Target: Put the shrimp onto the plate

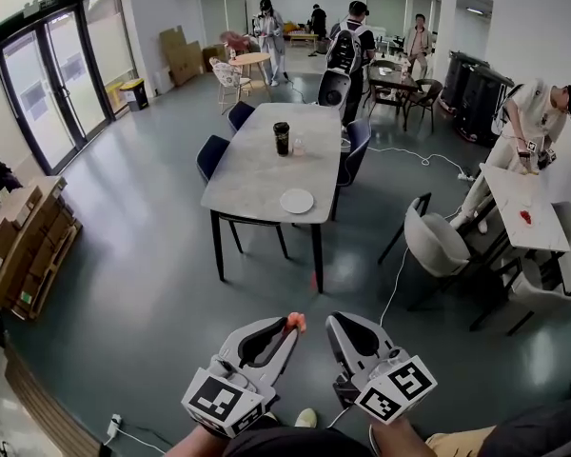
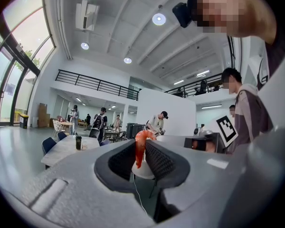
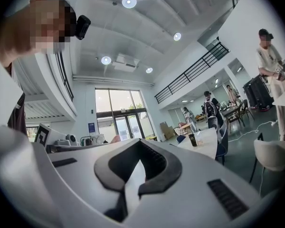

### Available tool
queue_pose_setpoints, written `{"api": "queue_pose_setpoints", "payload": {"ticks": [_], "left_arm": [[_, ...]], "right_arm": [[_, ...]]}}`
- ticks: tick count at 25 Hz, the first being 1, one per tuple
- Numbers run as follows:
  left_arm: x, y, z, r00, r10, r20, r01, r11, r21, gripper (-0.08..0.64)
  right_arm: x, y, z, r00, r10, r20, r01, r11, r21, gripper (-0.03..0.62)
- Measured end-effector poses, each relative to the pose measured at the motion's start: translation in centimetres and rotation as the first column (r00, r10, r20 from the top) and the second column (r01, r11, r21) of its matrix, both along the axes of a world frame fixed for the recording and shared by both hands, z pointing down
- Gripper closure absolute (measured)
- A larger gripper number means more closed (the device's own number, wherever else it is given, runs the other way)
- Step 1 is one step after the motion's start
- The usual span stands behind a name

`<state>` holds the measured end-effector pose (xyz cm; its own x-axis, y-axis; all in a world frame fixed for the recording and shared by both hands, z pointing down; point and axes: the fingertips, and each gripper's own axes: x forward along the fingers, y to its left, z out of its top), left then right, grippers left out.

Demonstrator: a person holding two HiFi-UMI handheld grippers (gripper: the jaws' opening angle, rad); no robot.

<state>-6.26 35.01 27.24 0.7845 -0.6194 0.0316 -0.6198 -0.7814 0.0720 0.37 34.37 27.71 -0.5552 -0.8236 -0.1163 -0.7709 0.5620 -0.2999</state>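
We have the shrimp (image 1: 296, 322) pinched in the left gripper (image 1: 290, 327). Its jaws are closed down to the shrimp's thickness. In the left gripper view the shrimp (image 2: 140, 148) stands roughly upright between the two ribbed pads, its long axis running along the pads, with its curled end poking out past the tips. From the head view only that orange end shows beyond the jaws. The right gripper (image 1: 334, 320) hangs just beside the left one; in its own view the right gripper (image 3: 138, 144) has its jaws drawn together at the tips with nothing between them. The plate (image 1: 297, 201) is what matters to us. It lies flat near the closest end of the long pale worktop (image 1: 252, 165), towards that end's right-hand corner, almost dead ahead of the left gripper and well apart from it, with open floor between. A dark cup (image 1: 282, 138) stands farther along the same worktop, beyond the plate. We judge the carry is under way and the set-down not yet begun. Since the left jaws hold the shrimp and already point nearly at the plate, we expect the coming move to be a forward approach until the tips are over the plate, and only then an opening.
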Motion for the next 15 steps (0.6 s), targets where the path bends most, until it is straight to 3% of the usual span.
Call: {"api": "queue_pose_setpoints", "payload": {"ticks": [8,15], "left_arm": [[0.5,-2.1,-0.1,1.000,-0.011,0.004,0.011,1.000,-0.004,0.491],[-0.1,-7.0,0.2,1.000,0.006,-0.005,-0.006,1.000,-0.001,0.491]], "right_arm": [[0.4,-2.0,0.2,1.000,-0.014,0.001,0.014,1.000,-0.013,0.591],[-0.2,-6.7,0.5,1.000,0.003,-0.011,-0.003,1.000,-0.021,0.591]]}}
